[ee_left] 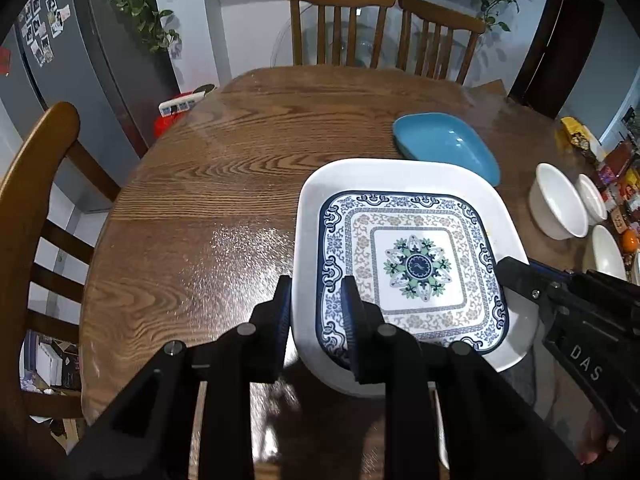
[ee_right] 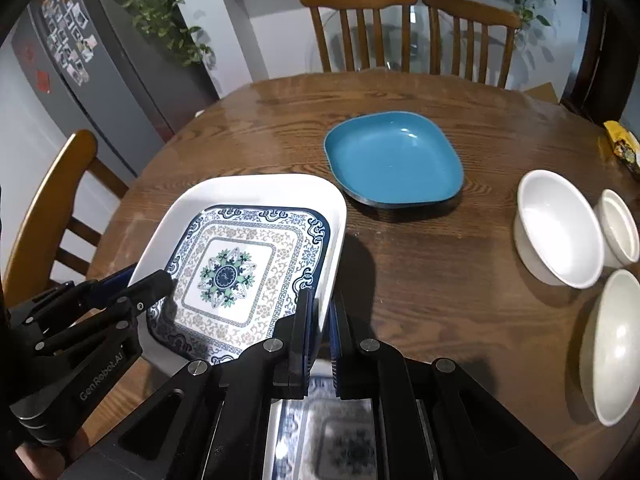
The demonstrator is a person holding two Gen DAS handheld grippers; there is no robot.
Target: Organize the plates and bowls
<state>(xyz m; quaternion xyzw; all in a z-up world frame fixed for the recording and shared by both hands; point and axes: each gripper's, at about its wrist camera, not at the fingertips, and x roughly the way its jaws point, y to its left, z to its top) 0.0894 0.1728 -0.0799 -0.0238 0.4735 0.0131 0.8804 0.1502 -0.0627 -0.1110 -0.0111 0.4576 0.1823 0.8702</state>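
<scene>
Patterned plate: the white square plate point(ee_right: 244, 264) with the blue flower pattern is held off the table point(ee_right: 420, 300), tilted, at about 8 o'clock from the blue plate in the right wrist view.
Left gripper: the left gripper point(ee_left: 316, 320) is clenched on the plate's left rim, one finger inside the plate, one outside.
Right gripper: the right gripper point(ee_right: 322, 336) is clamped on the plate's right rim, its jaws nearly together with the thin edge between them.
Blue plate: the blue plate point(ee_right: 394, 158) lies flat on the table at 12 o'clock, apart from everything else.
Bowls: three white bowls point(ee_right: 558, 228) sit close together at 3 o'clock, side by side, not nested.
Done: by my reading, only the pick-up of the patterned plate.
Left: the two plates likely need stacking, and the bowls nesting.
Count: two plates, three bowls, two grippers.
</scene>
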